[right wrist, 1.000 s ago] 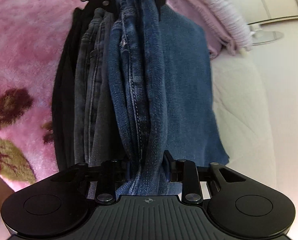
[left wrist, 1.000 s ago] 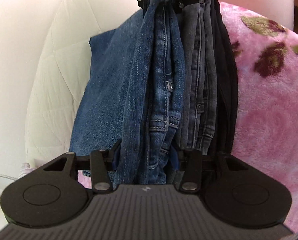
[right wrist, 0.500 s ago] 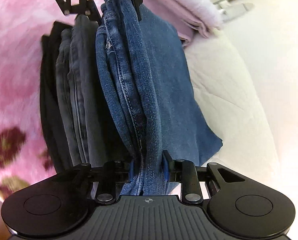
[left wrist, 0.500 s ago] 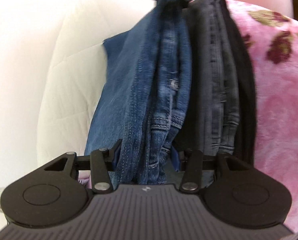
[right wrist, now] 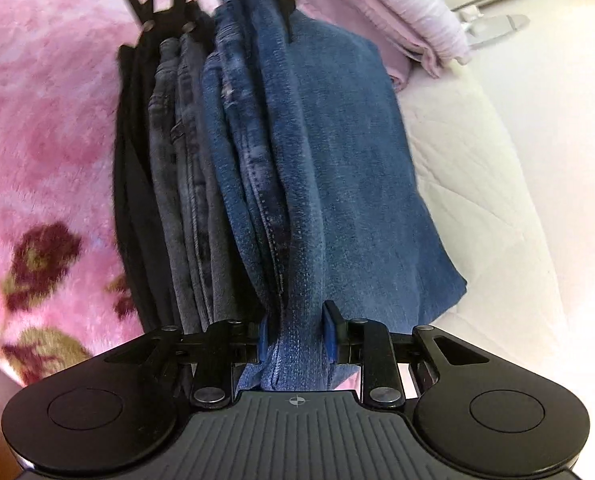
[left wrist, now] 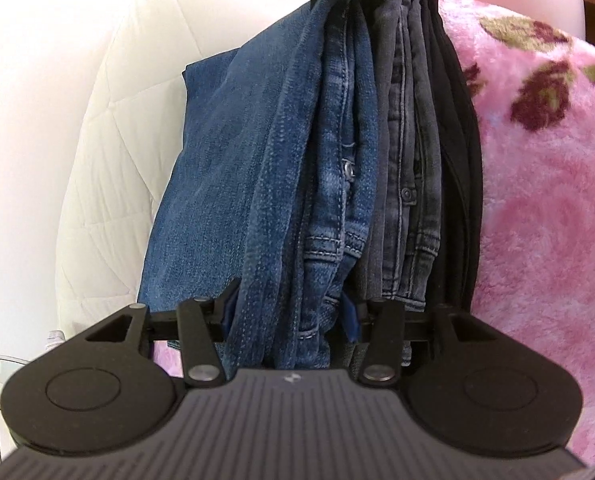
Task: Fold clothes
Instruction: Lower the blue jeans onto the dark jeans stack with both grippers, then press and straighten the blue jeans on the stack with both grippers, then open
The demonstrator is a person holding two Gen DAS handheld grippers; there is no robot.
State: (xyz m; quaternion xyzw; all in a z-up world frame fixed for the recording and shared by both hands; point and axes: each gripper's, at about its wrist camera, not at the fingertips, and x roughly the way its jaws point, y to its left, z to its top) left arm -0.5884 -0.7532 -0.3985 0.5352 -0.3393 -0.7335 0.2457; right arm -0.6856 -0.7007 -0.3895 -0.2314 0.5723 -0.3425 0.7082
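Observation:
Folded blue jeans stretch between both grippers, bunched into thick layers. My left gripper is shut on one end of them. My right gripper is shut on the opposite end of the blue jeans. Each view shows the other gripper's black linkage at the top, at the far end of the fabric. Under the blue jeans lie folded dark grey jeans and a black garment, stacked as a pile; the same grey jeans show in the right wrist view.
A pink fleece blanket with dark red roses covers one side. A white quilted mattress lies on the other side. A folded lilac garment rests near the far end of the mattress.
Both grippers keep their hold on the blue jeans. The jeans and both grippers have shifted sideways over the pile, and the views have tilted slightly.

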